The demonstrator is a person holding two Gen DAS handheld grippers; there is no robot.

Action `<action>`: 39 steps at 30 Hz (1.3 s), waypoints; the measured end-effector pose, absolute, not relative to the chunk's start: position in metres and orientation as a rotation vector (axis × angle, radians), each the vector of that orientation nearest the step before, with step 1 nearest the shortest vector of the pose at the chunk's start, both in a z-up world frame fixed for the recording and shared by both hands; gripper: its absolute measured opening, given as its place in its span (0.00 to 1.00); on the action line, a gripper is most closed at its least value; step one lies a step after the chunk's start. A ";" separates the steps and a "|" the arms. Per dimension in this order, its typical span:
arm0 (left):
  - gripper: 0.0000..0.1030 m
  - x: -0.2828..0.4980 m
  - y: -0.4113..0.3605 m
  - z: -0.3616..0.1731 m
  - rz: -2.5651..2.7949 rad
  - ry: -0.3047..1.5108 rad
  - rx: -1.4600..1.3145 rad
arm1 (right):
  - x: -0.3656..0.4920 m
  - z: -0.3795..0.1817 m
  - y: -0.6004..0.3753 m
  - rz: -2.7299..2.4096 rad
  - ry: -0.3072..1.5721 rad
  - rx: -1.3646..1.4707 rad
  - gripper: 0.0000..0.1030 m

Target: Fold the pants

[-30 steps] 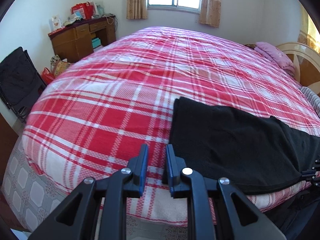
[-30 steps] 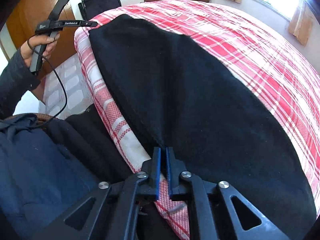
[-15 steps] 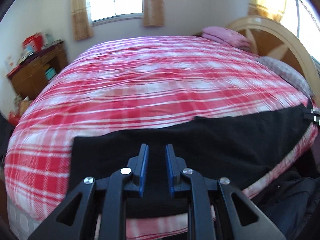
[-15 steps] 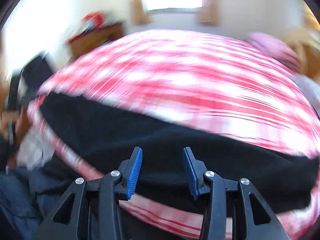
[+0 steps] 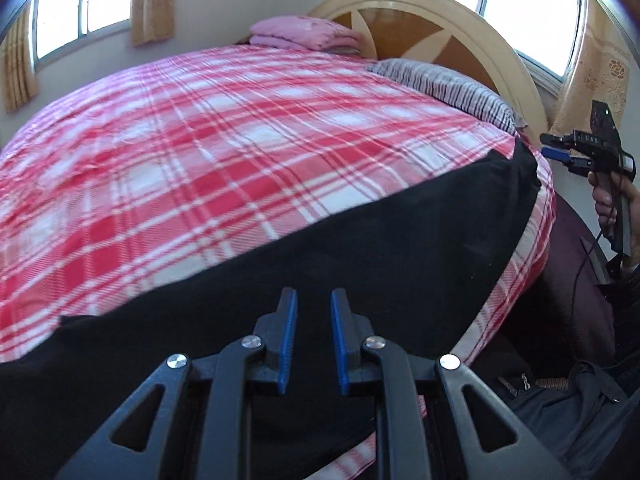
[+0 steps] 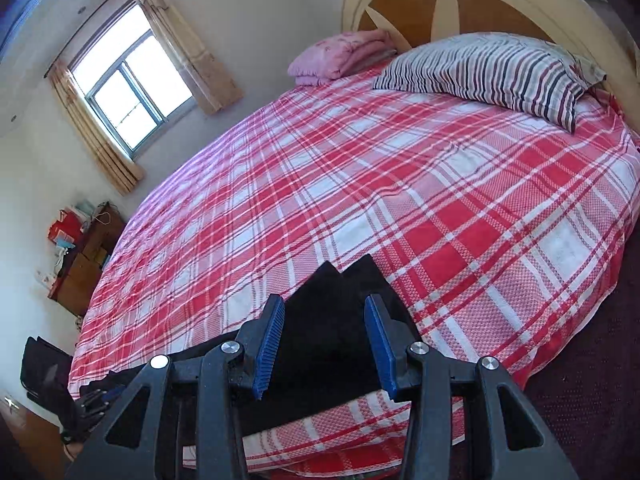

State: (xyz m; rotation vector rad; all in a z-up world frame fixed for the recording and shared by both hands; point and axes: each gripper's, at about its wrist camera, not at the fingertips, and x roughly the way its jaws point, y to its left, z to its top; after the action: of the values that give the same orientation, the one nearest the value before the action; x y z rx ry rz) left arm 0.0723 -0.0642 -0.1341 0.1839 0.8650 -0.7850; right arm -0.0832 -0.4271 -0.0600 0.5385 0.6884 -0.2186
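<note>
Black pants (image 5: 360, 256) lie flat along the near edge of the red plaid bed (image 5: 224, 152). My left gripper (image 5: 313, 300) hovers over their middle, jaws a little apart and empty. My right gripper (image 6: 325, 312) is open and empty over the pants' end (image 6: 332, 344), whose two corners point toward the bed's middle. The right gripper also shows in the left wrist view (image 5: 560, 154), just off the pants' far right end. The left gripper (image 6: 100, 400) shows dimly at the lower left of the right wrist view.
A striped pillow (image 6: 492, 72) and a folded pink blanket (image 6: 340, 56) lie by the curved headboard (image 6: 500, 0). A wooden desk (image 6: 84, 264) stands by the far wall under a window. Dark clothes (image 5: 580, 400) lie off the bed's edge on the right.
Both grippers have swung right toward the headboard end. The right gripper was shut one second ago and is now wide open over the pants' end. The left gripper has opened slightly.
</note>
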 end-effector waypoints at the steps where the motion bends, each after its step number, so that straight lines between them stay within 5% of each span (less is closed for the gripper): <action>1: 0.19 0.071 -0.070 -0.138 -0.788 0.875 0.193 | -0.080 -0.061 -0.427 -0.220 0.698 0.528 0.43; 6: 0.19 0.065 -0.081 -0.154 -0.791 0.914 0.222 | -0.062 -0.067 -0.432 -0.225 0.754 0.561 0.59; 10: 0.19 0.066 -0.076 -0.160 -0.785 0.931 0.208 | -0.039 -0.077 -0.435 -0.215 0.828 0.472 0.58; 11: 0.19 0.068 -0.076 -0.162 -0.781 0.938 0.203 | -0.033 -0.081 -0.435 -0.190 0.852 0.457 0.51; 12: 0.19 0.069 -0.076 -0.164 -0.781 0.941 0.200 | -0.030 -0.084 -0.436 -0.165 0.856 0.469 0.19; 13: 0.19 0.069 -0.075 -0.165 -0.782 0.942 0.197 | -0.026 -0.086 -0.436 -0.148 0.865 0.466 0.04; 25: 0.20 0.068 -0.076 -0.166 -0.777 0.936 0.195 | -0.017 0.005 -0.391 0.053 0.461 0.120 0.03; 32: 0.20 0.067 -0.076 -0.166 -0.782 0.936 0.198 | -0.060 -0.057 -0.418 -0.014 0.624 0.144 0.04; 36: 0.20 0.067 -0.078 -0.166 -0.783 0.942 0.204 | -0.097 -0.085 -0.424 -0.121 0.741 0.183 0.14; 39: 0.20 0.064 -0.079 -0.166 -0.787 0.944 0.218 | -0.108 -0.094 -0.427 -0.148 0.791 0.211 0.38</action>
State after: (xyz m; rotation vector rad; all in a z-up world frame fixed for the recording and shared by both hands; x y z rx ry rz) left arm 0.0636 -0.0788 -0.1657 0.2177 0.9442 -0.7874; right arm -0.1082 -0.4268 -0.0942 0.2113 0.7905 -0.1481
